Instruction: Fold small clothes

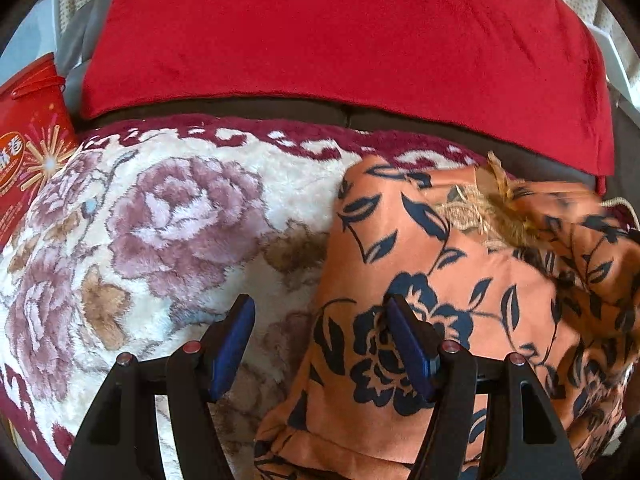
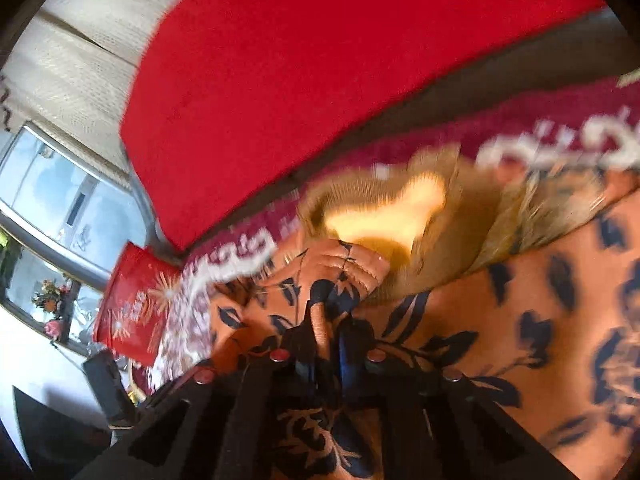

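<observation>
Nearest in the right wrist view, the right gripper (image 2: 326, 344) is seen with its jaws pressed together on a gathered fold of the orange garment (image 2: 520, 320), which is printed with dark blue flowers and leaves; the cloth is pinched there probably so that this edge can be carried over the rest as a fold. In the left wrist view, the left gripper (image 1: 320, 340) is held spread wide, with nothing between its blue pads (image 1: 234, 344); one finger is placed over the garment (image 1: 400, 280) and the other over the floral blanket (image 1: 180, 220), so the side edge of the cloth lies between them, perhaps to be taken or held down next. The garment is spread, partly bunched, on this plush blanket, which serves as the folding surface. A frayed tan piece of fabric (image 1: 504, 208) is seen at the far part of the garment; whether it belongs to it cannot be told. Farther, at the side of the blanket, a red printed bag (image 1: 32, 128) is standing; its contents are not visible. Behind everything, a red cushion (image 1: 340, 40) is leaned against the back.
</observation>
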### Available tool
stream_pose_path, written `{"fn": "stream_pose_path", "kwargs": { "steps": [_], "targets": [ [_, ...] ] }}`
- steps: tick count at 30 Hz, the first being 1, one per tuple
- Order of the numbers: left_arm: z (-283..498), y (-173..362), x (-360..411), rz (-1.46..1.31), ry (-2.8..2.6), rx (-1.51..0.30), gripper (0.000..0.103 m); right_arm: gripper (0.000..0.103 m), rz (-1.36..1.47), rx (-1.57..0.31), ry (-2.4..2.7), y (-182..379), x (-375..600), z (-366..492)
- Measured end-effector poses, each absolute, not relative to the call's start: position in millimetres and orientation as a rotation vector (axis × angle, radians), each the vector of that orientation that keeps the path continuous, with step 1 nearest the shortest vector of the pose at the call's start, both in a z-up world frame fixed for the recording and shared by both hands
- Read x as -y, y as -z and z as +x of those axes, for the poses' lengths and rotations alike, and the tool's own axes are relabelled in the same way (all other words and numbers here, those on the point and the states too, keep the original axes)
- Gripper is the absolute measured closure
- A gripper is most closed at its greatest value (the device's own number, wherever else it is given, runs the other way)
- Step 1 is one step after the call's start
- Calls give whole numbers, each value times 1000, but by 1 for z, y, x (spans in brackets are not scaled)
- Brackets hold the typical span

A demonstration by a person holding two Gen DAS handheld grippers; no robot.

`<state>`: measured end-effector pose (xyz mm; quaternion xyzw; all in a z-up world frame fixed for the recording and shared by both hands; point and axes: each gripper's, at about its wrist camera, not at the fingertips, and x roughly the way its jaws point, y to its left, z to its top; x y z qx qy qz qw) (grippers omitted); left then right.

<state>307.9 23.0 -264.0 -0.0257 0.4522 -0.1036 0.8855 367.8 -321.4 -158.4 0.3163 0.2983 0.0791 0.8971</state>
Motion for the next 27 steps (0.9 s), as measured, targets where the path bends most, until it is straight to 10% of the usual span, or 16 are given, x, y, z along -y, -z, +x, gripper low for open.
{"fn": "stream_pose_path", "kwargs": {
  "steps": [7, 17, 22, 24, 27],
  "targets": [
    [308, 253, -22, -85, 165, -891, 34, 95, 727, -384, 65, 122, 394, 248],
    [294, 234, -1, -28, 104, -786, 34, 90, 834, -667, 169, 196, 447, 180],
    [282, 216, 6, -24, 121, -680, 34, 62, 745, -592, 273, 174, 453, 159],
    [280, 212, 10, -15, 171, -670, 34, 34, 714, -543, 370, 167, 463, 149],
    [280, 218, 18, 5, 230, -714, 34, 34, 685, -463, 376, 156, 468, 141]
  ]
}}
